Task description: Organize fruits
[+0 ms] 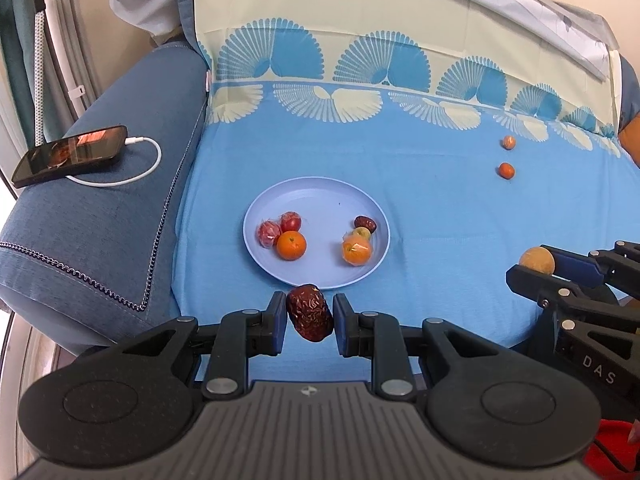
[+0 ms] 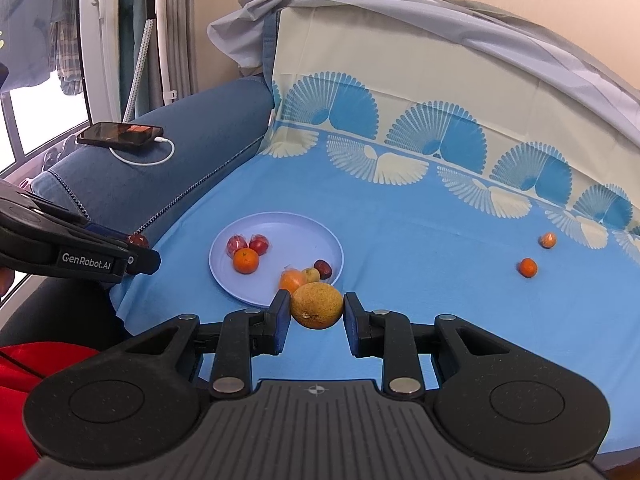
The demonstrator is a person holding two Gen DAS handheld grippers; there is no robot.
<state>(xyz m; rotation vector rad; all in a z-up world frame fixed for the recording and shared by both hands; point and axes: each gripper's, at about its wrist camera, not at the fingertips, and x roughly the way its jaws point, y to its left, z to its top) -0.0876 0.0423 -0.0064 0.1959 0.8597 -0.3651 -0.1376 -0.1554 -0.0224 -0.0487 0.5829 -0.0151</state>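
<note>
My left gripper is shut on a wrinkled dark red date, held just short of the near rim of the pale blue plate. My right gripper is shut on a yellow-brown round fruit by the plate's near right rim. On the plate lie two wrapped red fruits, an orange, a wrapped orange, a small green fruit and another date. Two small oranges rest on the blue cloth far right.
A phone on a white charging cable lies on the dark blue sofa arm at left. The blue patterned cloth covers seat and backrest. A red sleeve shows at lower left in the right wrist view.
</note>
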